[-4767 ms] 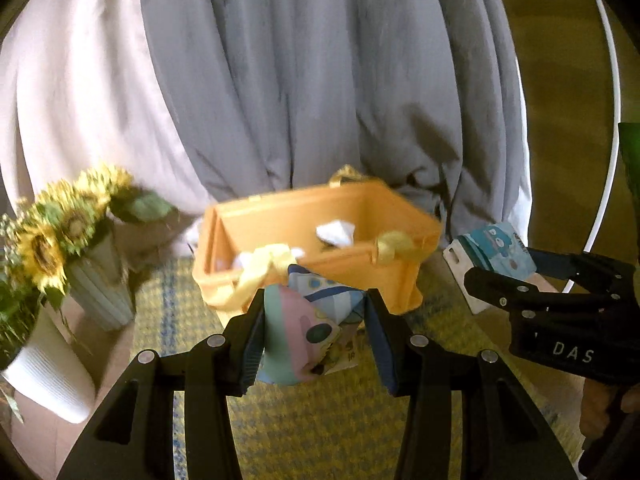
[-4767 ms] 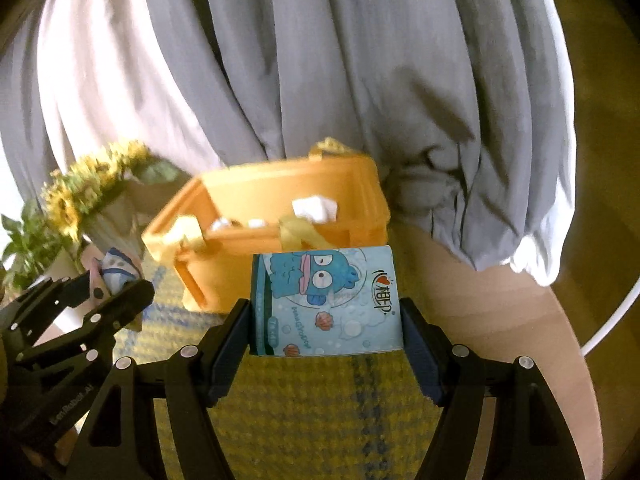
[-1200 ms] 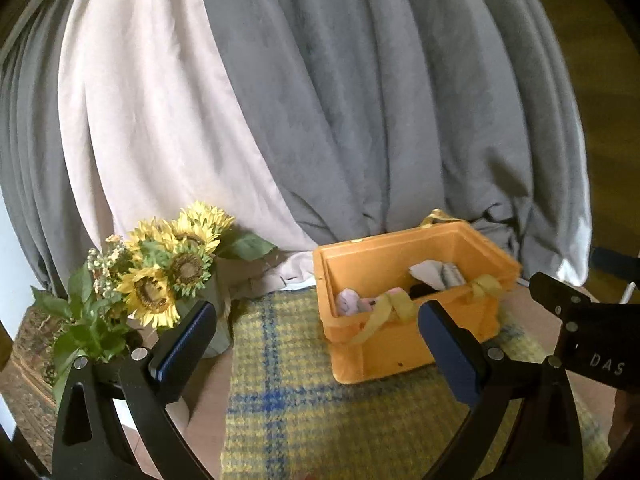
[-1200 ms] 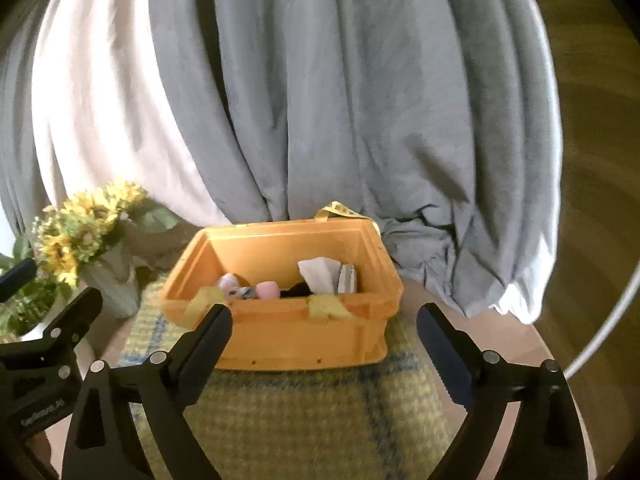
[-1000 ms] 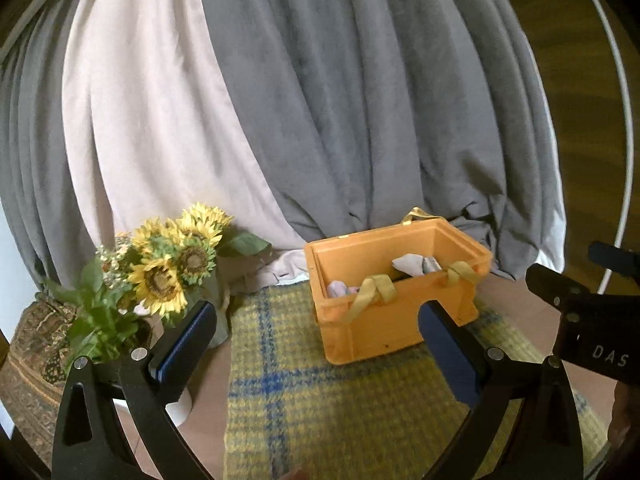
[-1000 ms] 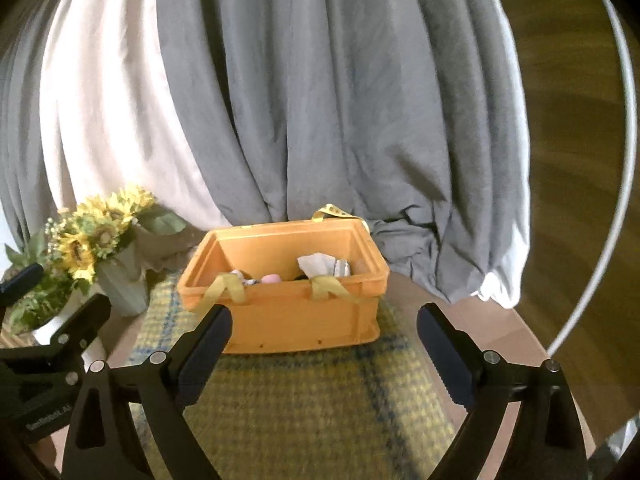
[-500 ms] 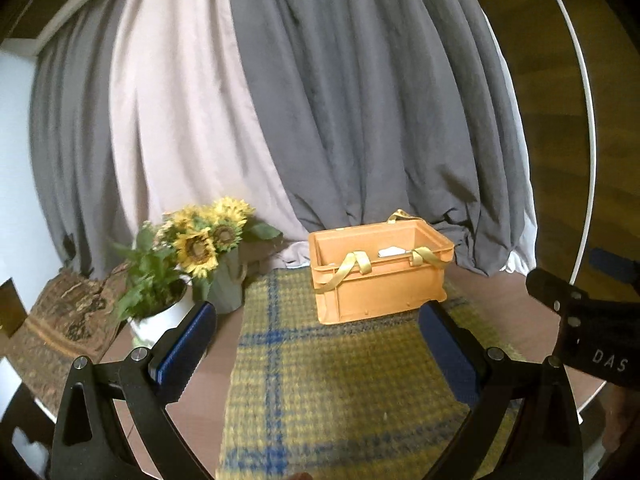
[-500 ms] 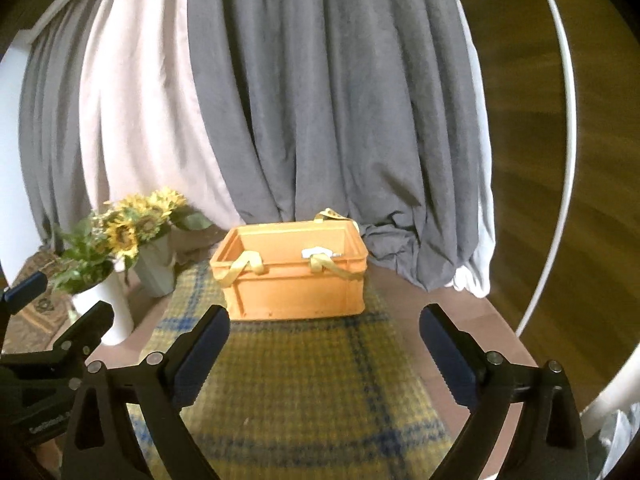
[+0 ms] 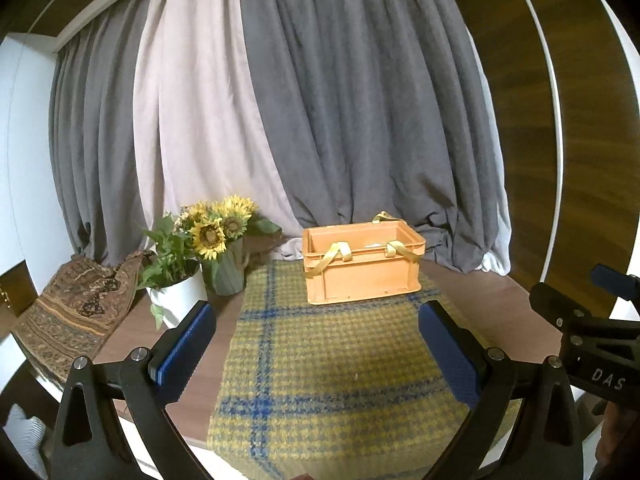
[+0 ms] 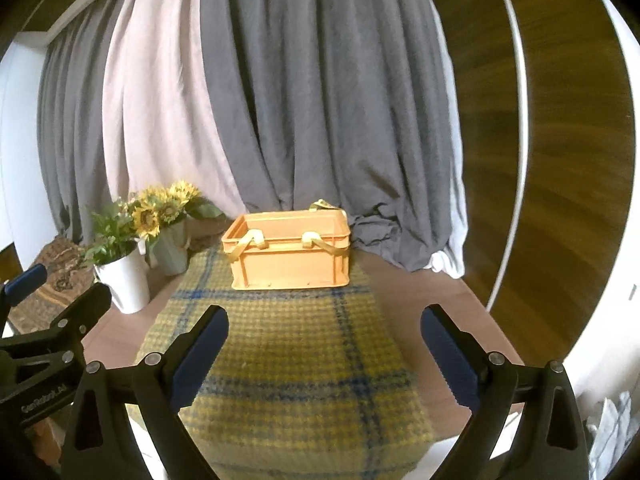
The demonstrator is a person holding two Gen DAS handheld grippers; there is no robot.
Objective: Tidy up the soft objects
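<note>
An orange crate with yellow strap handles stands at the far end of a yellow and blue plaid cloth; it also shows in the right wrist view. A sliver of white shows over its rim; the rest of its contents are hidden. My left gripper is open and empty, well back from the crate above the cloth's near end. My right gripper is open and empty, also well back. Each gripper shows at the edge of the other's view.
A sunflower vase and a white plant pot stand left of the cloth. A patterned brown fabric lies at far left. Grey and pale curtains hang behind the round wooden table.
Both grippers let go of their soft items earlier and stand open. Over the last second both have pulled back and up from the crate, which now looks smaller and farther.
</note>
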